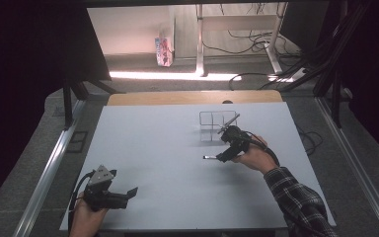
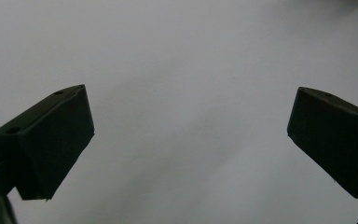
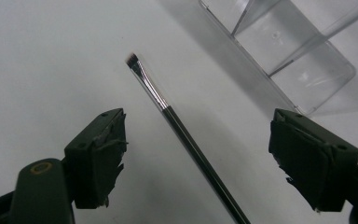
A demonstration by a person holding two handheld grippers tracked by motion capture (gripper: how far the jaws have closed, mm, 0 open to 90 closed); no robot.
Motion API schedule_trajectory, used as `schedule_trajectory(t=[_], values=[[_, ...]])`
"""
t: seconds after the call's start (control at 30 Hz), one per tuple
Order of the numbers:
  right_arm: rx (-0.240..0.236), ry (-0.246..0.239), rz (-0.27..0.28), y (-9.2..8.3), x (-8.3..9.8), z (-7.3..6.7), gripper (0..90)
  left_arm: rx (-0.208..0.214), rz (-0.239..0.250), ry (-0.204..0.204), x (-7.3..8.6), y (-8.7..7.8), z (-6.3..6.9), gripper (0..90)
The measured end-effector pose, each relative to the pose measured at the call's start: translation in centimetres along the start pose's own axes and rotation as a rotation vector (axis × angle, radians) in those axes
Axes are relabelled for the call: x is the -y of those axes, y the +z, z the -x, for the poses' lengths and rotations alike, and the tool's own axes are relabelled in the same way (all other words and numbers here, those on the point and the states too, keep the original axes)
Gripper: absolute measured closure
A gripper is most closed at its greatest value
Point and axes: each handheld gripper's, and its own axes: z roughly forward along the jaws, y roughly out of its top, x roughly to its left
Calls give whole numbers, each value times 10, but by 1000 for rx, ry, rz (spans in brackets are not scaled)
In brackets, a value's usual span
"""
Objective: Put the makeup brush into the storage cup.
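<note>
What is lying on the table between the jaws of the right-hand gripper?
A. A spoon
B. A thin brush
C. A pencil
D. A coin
B: in the right gripper view a thin brush with a dark handle and bristle tip lies on the white table between the open jaws of the right gripper.

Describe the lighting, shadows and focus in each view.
High view: dim, dark at the sides, with a bright glare strip on the floor beyond the table. Left gripper view: the left gripper is a dark silhouette over evenly lit, featureless white. Right gripper view: the brush is sharp with a glinting ferrule; the clear organizer casts a soft grey shadow.
</note>
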Motion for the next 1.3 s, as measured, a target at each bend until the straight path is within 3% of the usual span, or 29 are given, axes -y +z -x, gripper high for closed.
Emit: schedule_trajectory(t=[0.77, 0.97, 1.1, 1.23, 1.3], values=[[-35, -46, -67, 31, 7, 5, 311, -2, -7, 1, 0, 0, 0, 9], [-47, -68, -84, 35, 7, 6, 378, -2, -8, 2, 0, 0, 0, 9], [-52, -82, -99, 34, 4, 5, 530, -2, -8, 2, 0, 0, 0, 9], [-71, -110, -150, 33, -1, -1, 814, -3, -7, 3, 1, 0, 0, 9], [-75, -106, -166, 33, -2, -3, 840, -4, -6, 3, 1, 0, 0, 9]])
